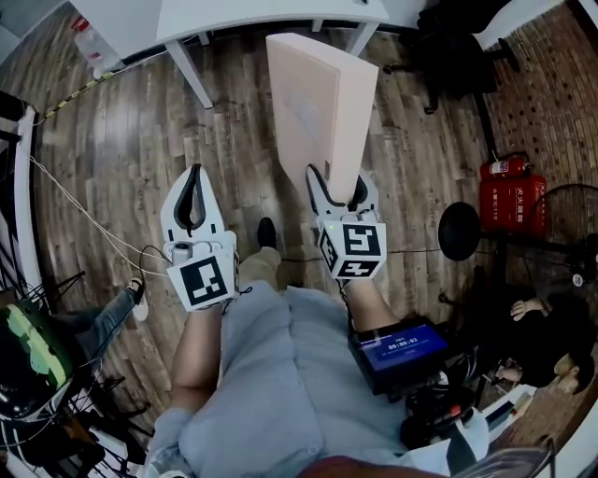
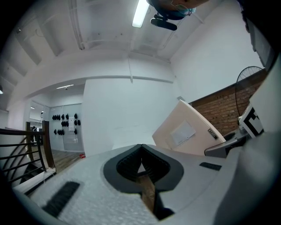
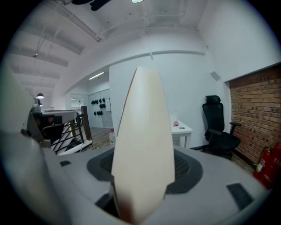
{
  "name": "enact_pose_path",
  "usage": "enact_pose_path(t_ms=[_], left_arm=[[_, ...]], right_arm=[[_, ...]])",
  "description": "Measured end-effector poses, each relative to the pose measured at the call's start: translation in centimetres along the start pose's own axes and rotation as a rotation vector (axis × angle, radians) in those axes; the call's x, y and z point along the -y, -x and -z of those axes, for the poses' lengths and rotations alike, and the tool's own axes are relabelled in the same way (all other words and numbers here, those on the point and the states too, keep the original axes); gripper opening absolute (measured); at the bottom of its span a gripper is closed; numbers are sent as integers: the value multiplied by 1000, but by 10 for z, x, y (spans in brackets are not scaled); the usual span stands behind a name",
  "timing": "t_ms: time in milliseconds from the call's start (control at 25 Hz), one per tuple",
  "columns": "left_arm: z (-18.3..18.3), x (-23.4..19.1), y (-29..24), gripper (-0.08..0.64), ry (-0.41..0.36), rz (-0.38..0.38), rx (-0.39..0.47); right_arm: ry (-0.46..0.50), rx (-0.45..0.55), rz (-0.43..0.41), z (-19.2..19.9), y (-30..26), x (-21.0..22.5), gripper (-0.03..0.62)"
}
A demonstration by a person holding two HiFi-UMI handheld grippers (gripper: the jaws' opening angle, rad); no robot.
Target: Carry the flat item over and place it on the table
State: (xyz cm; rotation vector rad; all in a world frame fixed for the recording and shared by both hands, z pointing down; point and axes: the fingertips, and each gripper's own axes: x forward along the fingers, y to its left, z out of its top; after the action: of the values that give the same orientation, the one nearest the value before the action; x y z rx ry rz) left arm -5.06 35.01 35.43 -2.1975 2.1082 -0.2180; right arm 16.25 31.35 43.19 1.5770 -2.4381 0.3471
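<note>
The flat item is a pale beige slab-like box (image 1: 322, 112) with a white label on one face. It stands upright, and my right gripper (image 1: 338, 184) is shut on its lower end. The right gripper view shows the box (image 3: 142, 145) edge-on, filling the gap between the pads of the right gripper (image 3: 142, 169). My left gripper (image 1: 194, 187) is beside it on the left, shut with nothing in it. In the left gripper view the left gripper (image 2: 141, 149) has its pads meeting, and the box (image 2: 186, 129) shows at the right. A white table (image 1: 271, 14) stands ahead, beyond the box.
Wooden floor lies below. A black office chair (image 1: 458, 47) is at the far right, next to the table. Red fire extinguishers (image 1: 509, 191) and a round black base (image 1: 459, 231) stand by the brick wall. A blue-screened device (image 1: 402, 350) hangs at my waist. Cables trail at the left.
</note>
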Motion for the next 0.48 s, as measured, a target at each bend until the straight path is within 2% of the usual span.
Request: enact_pose_path(t_ms=[240, 480], left_arm=[[-6, -45, -71, 9, 4, 1, 25], [-21, -69, -108, 8, 11, 4, 93]], right_arm=[[7, 25, 0, -35, -80, -8, 279], [18, 74, 8, -73, -116, -10, 279]])
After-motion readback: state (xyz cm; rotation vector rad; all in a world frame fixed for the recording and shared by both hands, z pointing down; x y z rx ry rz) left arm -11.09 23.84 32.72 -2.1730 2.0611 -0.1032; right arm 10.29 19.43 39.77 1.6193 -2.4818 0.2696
